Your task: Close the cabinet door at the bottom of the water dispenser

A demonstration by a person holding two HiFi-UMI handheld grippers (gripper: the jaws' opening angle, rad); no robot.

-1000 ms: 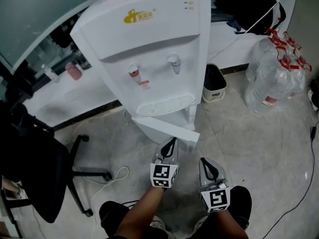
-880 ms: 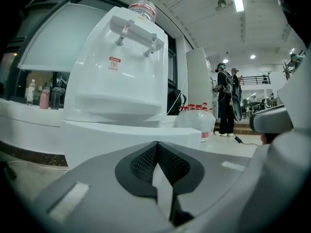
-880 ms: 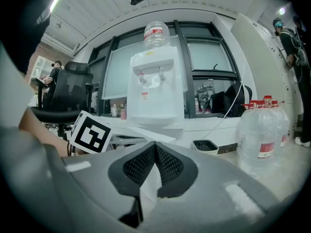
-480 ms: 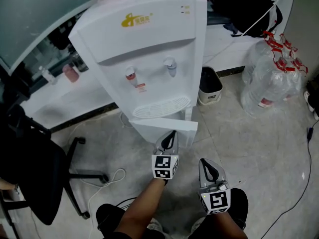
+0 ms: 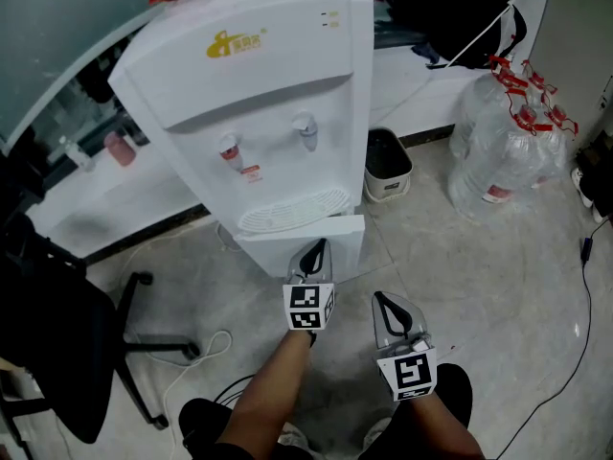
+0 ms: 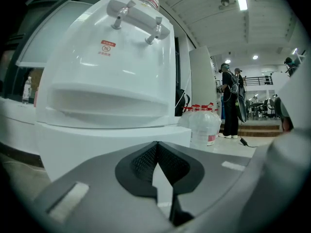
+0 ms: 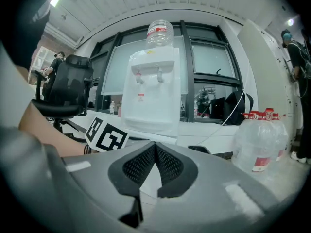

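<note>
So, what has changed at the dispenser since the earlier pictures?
The cabinet door swung in toward the water dispenser. Before, it stuck out at an angle; now it lies nearly flush. The left gripper, jaws together, went forward with it, its tip at the door. The right gripper stayed back, jaws together and empty. The water bottles and bin did not move.

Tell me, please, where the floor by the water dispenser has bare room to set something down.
The widest bare floor lies right of the water dispenser, bordered by the small bin, the water bottles and the black cable. Left is crowded: office chair and white cord.
</note>
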